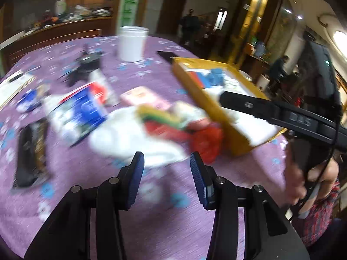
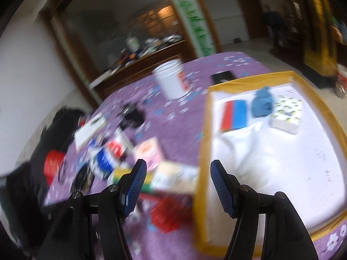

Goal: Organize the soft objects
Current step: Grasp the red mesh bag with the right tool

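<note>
Round table under purple flowered cloth (image 1: 91,195), dim wood-panelled room. Left gripper (image 1: 167,164) and right gripper (image 2: 177,173) both stood apart, empty. Soft white cloth (image 1: 121,138) and red cloth (image 1: 206,143) lay at 12 o'clock of left gripper; yellow-edged tray (image 2: 203,151) at 2 o'clock.

Box (image 2: 202,151) — yellow-rimmed, white inside, right of frame; holds blue cloth (image 2: 262,105), patterned pack (image 2: 286,113). White cloth (image 1: 121,138), red bundle (image 1: 206,140) — centre, outside it.

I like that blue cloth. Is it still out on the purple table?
No, the blue cloth lies inside the yellow-rimmed tray, between a red-and-blue pack and a patterned pack.
</note>
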A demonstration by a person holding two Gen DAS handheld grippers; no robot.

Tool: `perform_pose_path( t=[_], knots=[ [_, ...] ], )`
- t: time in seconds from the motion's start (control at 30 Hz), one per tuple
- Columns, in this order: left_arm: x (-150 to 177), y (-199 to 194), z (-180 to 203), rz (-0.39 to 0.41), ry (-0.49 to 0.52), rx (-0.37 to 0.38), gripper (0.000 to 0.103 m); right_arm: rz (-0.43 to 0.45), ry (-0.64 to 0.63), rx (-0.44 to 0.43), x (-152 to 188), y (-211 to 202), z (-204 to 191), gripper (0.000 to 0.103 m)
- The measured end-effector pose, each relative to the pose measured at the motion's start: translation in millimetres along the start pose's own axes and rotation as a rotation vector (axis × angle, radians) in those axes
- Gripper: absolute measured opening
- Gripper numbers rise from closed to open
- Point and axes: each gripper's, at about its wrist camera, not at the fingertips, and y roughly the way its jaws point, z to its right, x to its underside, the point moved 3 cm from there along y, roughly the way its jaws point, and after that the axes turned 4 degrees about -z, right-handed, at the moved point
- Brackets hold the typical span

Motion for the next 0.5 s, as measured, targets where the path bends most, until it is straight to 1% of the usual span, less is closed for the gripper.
perform_pose_path(
  t=[0.07, 0.17, 0.23, 0.27, 0.3, 0.37, 0.5],
  knots=[
    [11.0, 0.8, -11.1, -0.005, -0.014, -0.014, 0.048, -0.021, -0.049, -0.005, 7.2, 3.3, -13.0, 0.064],
    [23.2, 8.8, -22.6, -0.035, -0.05, -0.012, 0.048, -0.067, -0.147, 0.021, 18.4, 11.8, -29.4, 0.064],
    [22.2, 4.1, -24.2, -0.012, -0.054, 0.015, 0.049, -0.093, -0.196, 0.044, 23.6, 18.6, -35.5, 0.064],
    [22.3, 2.6, -24.2, 0.003, -0.054, 0.017, 0.051, -0.111, -0.223, 0.057, 27.8, 22.3, -39.7, 0.063],
    [22.5, 3.5, -24.0, 0.001, -0.049, 0.014, 0.053, -0.131, -0.26, 0.079, 31.8, 27.5, -45.1, 0.063],
    [23.7, 3.7, -23.8, -0.008, -0.037, 0.03, 0.053, -0.151, -0.306, 0.119, 37.9, 33.9, -51.5, 0.063],
    [23.7, 1.9, -23.2, 0.001, -0.016, 0.039, 0.053, -0.211, -0.479, 0.267, 52.8, 53.3, -62.9, 0.063]
  ],
)
